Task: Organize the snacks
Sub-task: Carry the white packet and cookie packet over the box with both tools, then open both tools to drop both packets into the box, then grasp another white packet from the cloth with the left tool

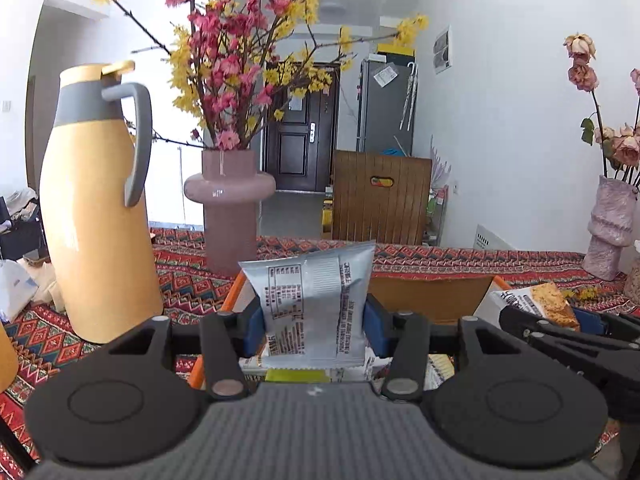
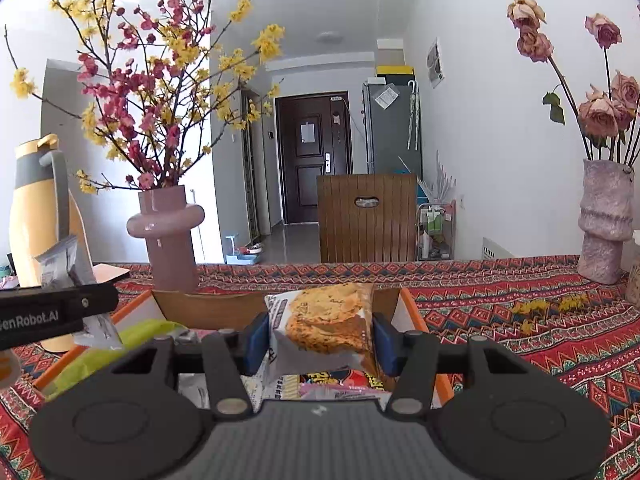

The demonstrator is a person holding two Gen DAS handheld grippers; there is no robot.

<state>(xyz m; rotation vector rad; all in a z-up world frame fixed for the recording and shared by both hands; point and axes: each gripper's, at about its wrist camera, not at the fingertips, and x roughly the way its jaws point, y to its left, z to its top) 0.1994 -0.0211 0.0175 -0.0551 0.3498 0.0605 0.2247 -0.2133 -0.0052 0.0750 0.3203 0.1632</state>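
We are seeing the left gripper (image 1: 314, 312) clamping a silver foil snack packet (image 1: 310, 304) and the right gripper (image 2: 320, 338) clamping a cracker-printed white packet (image 2: 324, 320), both hanging above the orange-rimmed cardboard box (image 2: 408, 304).

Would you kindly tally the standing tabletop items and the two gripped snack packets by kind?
Vases: 2, the smooth pink vase and the textured pink vase
Thermos jugs: 1, the yellow jug
Gripped snack packets: 2, the silver packet and the cracker packet
Total: 5
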